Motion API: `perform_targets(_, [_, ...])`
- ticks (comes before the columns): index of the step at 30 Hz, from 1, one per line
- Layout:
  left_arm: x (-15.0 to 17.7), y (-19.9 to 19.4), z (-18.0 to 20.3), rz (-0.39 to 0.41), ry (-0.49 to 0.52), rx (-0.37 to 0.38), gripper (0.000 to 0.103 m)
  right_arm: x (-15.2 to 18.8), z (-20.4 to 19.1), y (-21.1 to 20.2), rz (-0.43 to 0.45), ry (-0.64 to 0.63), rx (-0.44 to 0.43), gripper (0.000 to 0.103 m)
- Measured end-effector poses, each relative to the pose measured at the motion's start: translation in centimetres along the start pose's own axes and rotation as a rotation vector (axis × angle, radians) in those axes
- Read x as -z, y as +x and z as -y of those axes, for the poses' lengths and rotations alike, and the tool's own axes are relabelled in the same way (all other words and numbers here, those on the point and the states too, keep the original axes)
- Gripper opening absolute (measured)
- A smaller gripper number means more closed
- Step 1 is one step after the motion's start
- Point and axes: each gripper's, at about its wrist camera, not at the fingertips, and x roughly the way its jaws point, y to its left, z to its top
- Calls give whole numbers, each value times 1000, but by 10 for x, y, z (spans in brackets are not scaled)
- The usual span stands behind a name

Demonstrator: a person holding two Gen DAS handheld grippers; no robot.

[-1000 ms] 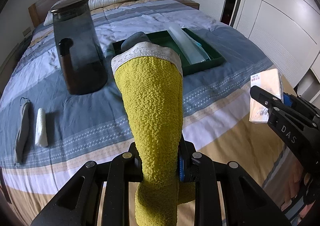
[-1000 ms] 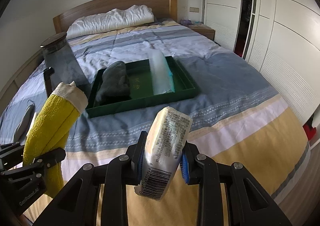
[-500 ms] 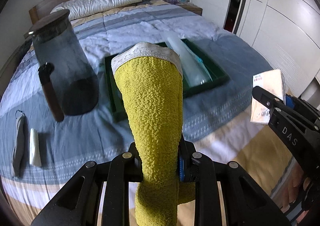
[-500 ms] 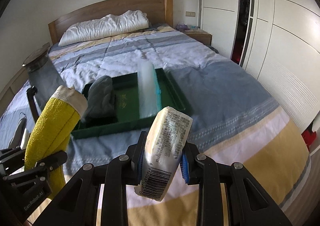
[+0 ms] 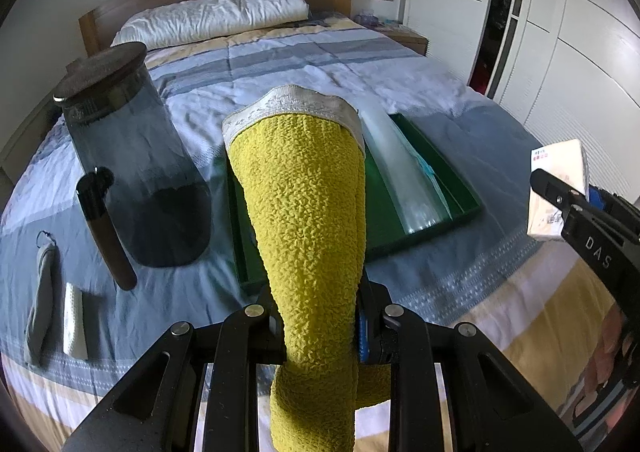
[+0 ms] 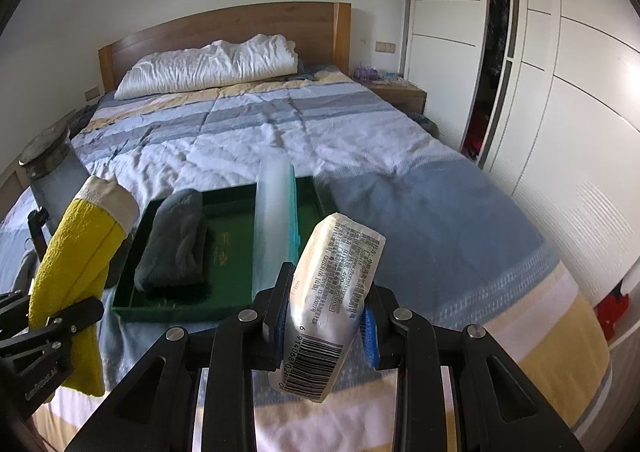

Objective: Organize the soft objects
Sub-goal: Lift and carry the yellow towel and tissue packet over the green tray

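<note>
My left gripper point(image 5: 318, 326) is shut on a rolled yellow towel point(image 5: 308, 207) with a white lace edge, held upright above the bed. It also shows at the left of the right wrist view point(image 6: 76, 256). My right gripper point(image 6: 325, 322) is shut on a white tissue pack point(image 6: 334, 304) with a barcode; the pack also shows in the left wrist view point(image 5: 558, 189). Ahead lies a dark green tray point(image 6: 224, 217) holding a folded grey cloth point(image 6: 174, 244) and a clear plastic-wrapped roll point(image 6: 274, 211).
A smoked-glass pitcher point(image 5: 132, 171) with a dark lid stands on the bed left of the tray. A grey pouch point(image 5: 40, 312) and a small white roll point(image 5: 74, 322) lie at the far left. White wardrobe doors point(image 6: 560, 91) run along the right; a pillow point(image 6: 212, 63) lies at the headboard.
Both grippers have risen and tilted up with their loads still held; the tray and pitcher now sit lower in view, and more of the headboard and wall shows.
</note>
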Motion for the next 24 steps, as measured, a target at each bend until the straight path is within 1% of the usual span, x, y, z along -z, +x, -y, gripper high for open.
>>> perform_targets(4, [-8,3,-2,16,-6,-2,20,-7,-4,11,16,-21,-25,28])
perform_targets(12, [-29,11,3,47,-19,30,20,-23,-16,32,39,-81,-67,28])
perform_targets(15, [-35,16,4,54,-20,30,20,-29,-21,43,46,-95,-79,28])
perform_targets(20, [-42,30,4,52,-24,26,20,-34,-27,66,37,-103,-88,28])
perform_targets(24, [-49,43,3,50,-38,38,20,-38,-33,89,19,-123,-89,28])
